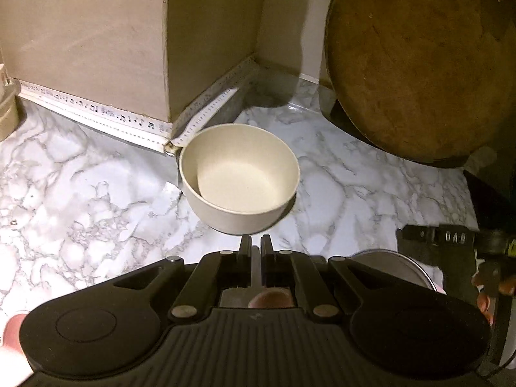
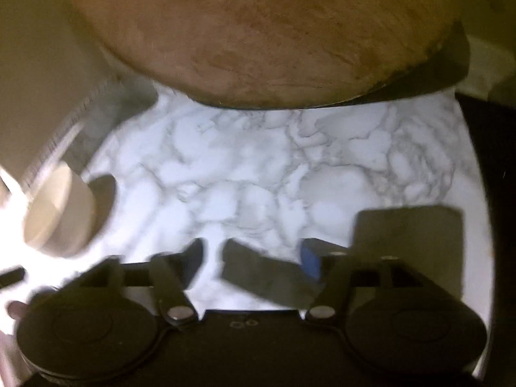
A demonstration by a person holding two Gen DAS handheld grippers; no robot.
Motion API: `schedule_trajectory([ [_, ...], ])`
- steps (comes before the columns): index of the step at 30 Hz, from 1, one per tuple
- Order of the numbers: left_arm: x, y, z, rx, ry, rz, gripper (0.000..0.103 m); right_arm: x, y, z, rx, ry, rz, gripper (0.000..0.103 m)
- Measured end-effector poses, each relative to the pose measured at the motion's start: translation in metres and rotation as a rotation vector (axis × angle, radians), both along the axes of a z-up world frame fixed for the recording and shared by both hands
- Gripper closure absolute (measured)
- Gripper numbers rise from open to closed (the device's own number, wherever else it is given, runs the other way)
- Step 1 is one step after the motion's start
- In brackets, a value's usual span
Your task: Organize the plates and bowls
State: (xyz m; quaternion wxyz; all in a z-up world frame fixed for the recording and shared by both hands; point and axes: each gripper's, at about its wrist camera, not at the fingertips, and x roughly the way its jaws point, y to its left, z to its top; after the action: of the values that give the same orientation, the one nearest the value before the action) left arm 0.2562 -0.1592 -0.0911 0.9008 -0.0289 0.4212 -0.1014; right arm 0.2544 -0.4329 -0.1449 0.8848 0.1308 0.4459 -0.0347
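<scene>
Left wrist: left gripper (image 1: 256, 242) closed, empty, bowl (image 1: 239, 176) just ahead near countertop (image 1: 80, 193) back corner; right gripper (image 2: 258, 258) open, empty.

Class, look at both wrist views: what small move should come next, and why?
Probably open the left gripper and ease it toward the cream bowl. Its jaws are shut with nothing between them, and the bowl stands upright just ahead on the marble counter.

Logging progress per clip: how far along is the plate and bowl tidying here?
Nothing looks sorted yet. The cream round bowl stands alone and empty on the marble-patterned counter. The left gripper is shut just short of it, holding nothing; the right gripper is open and empty. Gathering the dishes remains.
</scene>
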Motion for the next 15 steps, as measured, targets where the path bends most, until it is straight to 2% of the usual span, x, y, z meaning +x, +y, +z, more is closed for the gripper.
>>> schedule_trajectory([
  [7,-0.008,-0.002,0.006,-0.002,-0.052,-0.011,0.098,-0.010,0.003,0.007,-0.049,-0.026,0.048,0.028],
  [15,-0.007,0.004,0.011,-0.020,-0.052,-0.005,0.098,-0.013,0.005,0.011,-0.063,-0.049,0.028,0.029],
])
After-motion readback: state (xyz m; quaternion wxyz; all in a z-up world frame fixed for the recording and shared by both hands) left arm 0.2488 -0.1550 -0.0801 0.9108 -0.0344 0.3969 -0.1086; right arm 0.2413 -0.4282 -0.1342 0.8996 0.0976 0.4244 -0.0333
